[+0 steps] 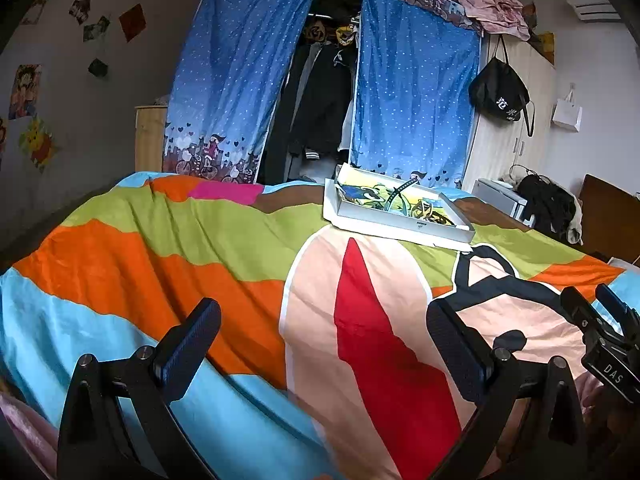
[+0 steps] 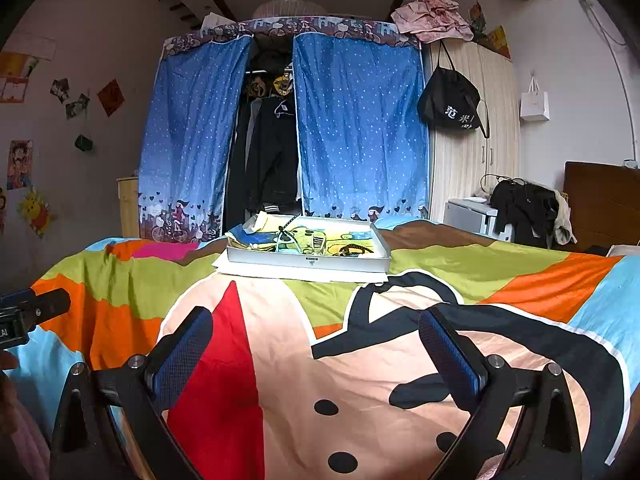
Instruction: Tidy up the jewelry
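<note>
Right wrist view: white tray on the bed, far side of the colourful quilt, well apart from both tools.
Left wrist view: same tray, up and to the right of centre.
Jewelry: loose pile in tray; a dark braided band, a dark strap, thin pale loops; finer detail too small to tell.
Left tool: wide, nothing between the fingers.
Right tool: wide, nothing held; also shows at right edge of left view.
Handling guess: pieces light, limp, likely tangled; thin loops probably fragile and slippery. Pinch one strand mid-length or the braided band across its thickness, lift slowly.
Tray: sits on white paper; light, may slide on soft bedding if pushed.
In the way: tray rim between tools and pile, so go in from above; quilt folds otherwise clear.
Around: blue curtains, black bag hanging, clothes heap at right.
</note>
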Demonstrator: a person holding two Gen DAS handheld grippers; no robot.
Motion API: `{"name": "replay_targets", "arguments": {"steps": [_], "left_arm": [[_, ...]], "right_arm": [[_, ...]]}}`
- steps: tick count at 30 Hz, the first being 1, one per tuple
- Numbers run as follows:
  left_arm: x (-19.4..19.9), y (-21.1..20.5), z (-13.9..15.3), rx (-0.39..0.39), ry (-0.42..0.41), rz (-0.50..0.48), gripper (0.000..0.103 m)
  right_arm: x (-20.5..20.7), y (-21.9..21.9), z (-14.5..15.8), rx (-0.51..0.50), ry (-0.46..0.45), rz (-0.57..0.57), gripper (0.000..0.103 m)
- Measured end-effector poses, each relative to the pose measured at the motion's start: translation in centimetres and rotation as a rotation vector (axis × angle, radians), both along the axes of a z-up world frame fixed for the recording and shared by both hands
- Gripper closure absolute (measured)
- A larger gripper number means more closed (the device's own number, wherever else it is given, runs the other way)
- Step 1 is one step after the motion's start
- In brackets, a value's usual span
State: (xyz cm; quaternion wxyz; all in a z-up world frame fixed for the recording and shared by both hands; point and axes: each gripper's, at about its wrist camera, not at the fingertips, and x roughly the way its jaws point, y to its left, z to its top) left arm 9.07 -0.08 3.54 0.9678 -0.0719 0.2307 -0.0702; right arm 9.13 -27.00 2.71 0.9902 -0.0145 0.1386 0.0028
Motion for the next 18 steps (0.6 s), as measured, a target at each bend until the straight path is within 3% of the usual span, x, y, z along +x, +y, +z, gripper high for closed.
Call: {"name": "replay_targets", "arguments": {"steps": [18], "left_arm": [[-0.04, -0.46, -0.33, 0.034, -0.009, -0.014, 0.002]], "right_arm": [[-0.09, -0.17, 0.04, 0.0, 0.003, -0.001, 0.0]]}}
